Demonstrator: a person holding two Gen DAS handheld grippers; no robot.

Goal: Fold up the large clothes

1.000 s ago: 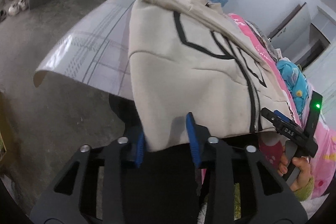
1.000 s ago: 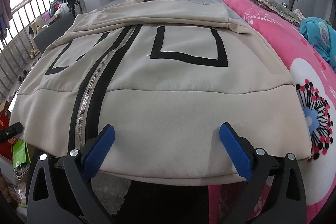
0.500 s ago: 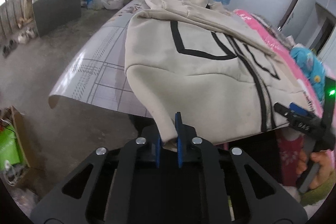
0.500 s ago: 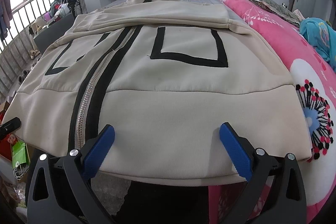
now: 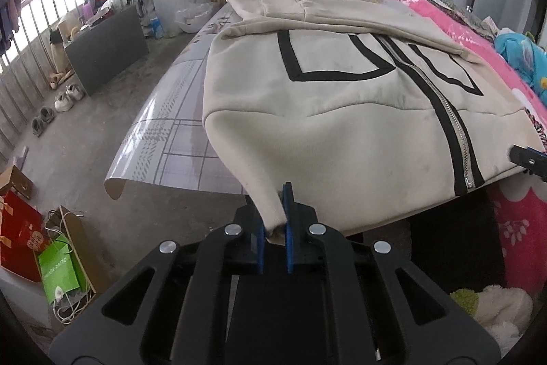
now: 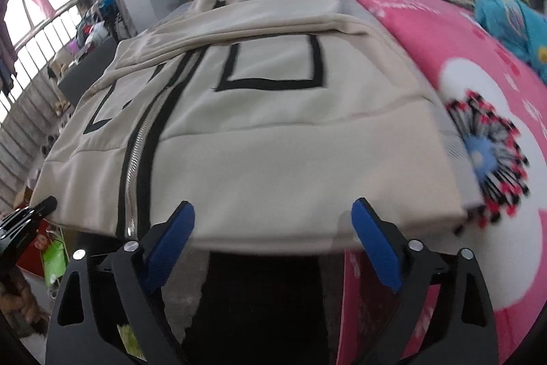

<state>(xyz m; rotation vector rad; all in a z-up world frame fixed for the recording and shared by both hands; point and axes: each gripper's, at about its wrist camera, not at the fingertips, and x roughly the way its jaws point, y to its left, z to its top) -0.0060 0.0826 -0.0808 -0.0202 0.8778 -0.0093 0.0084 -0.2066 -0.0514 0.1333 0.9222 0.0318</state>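
One cream zip jacket [image 5: 342, 112] w/ black line trim, spread flat across centre frame on the desk [image 5: 171, 125]; hem at the near edge. Two grippers. Left gripper [image 5: 274, 230]: jaws clenched on the jacket's lower-left hem corner, cloth pulled into a peak. Right gripper [image 6: 270, 242], bottom centre of its view: jaws wide, just been narrowing a bit; hem edge lies between the pads, not pinched. One pink floral blanket [image 6: 478, 91] at right.
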